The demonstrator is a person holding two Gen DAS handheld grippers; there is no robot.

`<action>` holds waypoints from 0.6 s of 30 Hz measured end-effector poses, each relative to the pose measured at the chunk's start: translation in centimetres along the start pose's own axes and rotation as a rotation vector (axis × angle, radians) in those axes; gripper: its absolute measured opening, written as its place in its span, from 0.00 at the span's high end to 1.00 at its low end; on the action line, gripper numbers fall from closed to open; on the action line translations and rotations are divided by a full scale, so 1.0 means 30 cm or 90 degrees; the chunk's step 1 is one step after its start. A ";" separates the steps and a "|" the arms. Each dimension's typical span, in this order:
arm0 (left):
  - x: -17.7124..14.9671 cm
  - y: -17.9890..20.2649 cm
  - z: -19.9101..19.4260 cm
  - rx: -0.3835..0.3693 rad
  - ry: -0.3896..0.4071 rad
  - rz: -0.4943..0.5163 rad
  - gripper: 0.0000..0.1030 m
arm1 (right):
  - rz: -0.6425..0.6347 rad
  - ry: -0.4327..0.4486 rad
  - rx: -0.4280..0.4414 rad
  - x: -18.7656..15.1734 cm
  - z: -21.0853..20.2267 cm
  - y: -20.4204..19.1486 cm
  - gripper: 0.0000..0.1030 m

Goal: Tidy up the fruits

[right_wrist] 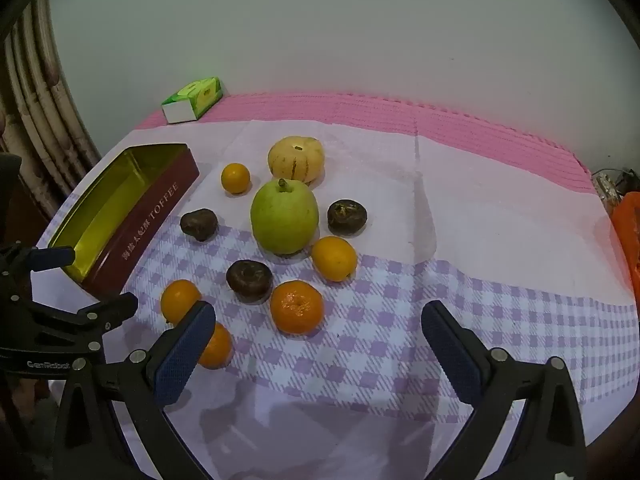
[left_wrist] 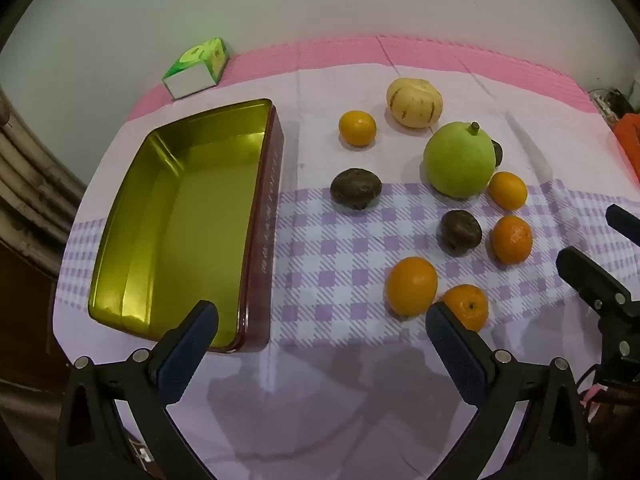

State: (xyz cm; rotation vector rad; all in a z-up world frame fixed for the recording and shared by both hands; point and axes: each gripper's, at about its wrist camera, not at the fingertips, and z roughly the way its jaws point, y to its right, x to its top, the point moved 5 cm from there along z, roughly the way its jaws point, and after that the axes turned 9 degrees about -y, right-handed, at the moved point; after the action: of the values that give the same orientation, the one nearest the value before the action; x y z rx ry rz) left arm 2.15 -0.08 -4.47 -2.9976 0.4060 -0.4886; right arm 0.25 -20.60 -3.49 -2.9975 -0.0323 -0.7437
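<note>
Lilac checked cloth (right_wrist: 440, 300) covers the table, a pink mat behind. Fruit lies loose on it: a green pear (right_wrist: 284, 218), oranges, dark fruits (none in the tin (left_wrist: 176, 220)). Left gripper (left_wrist: 322, 322) and right gripper (right_wrist: 319, 322) hover with fingers wide apart, holding nothing.

Fruit and boxes on the table

Five oranges (right_wrist: 296, 306), three brown fruits (right_wrist: 249, 281), one green pear (right_wrist: 284, 217), one yellow melon (right_wrist: 296, 159), one tin (left_wrist: 180, 216), one tissue box (left_wrist: 197, 68).
</note>
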 end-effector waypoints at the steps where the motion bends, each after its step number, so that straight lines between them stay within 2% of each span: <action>1: -0.003 0.003 -0.002 0.001 0.000 0.001 0.00 | 0.002 -0.001 0.002 0.000 -0.001 0.001 0.01; 5: -0.016 0.016 0.005 0.010 -0.005 0.005 0.00 | 0.007 -0.003 0.001 0.006 -0.010 0.012 0.01; 18: -0.015 -0.013 0.016 -0.026 -0.025 -0.009 0.00 | -0.007 -0.006 0.001 0.004 0.021 -0.011 0.01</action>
State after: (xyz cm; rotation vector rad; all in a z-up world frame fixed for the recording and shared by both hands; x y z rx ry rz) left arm 1.98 0.42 -5.01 -3.0468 0.3961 -0.4277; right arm 0.64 -20.24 -3.97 -3.0023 -0.0496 -0.7298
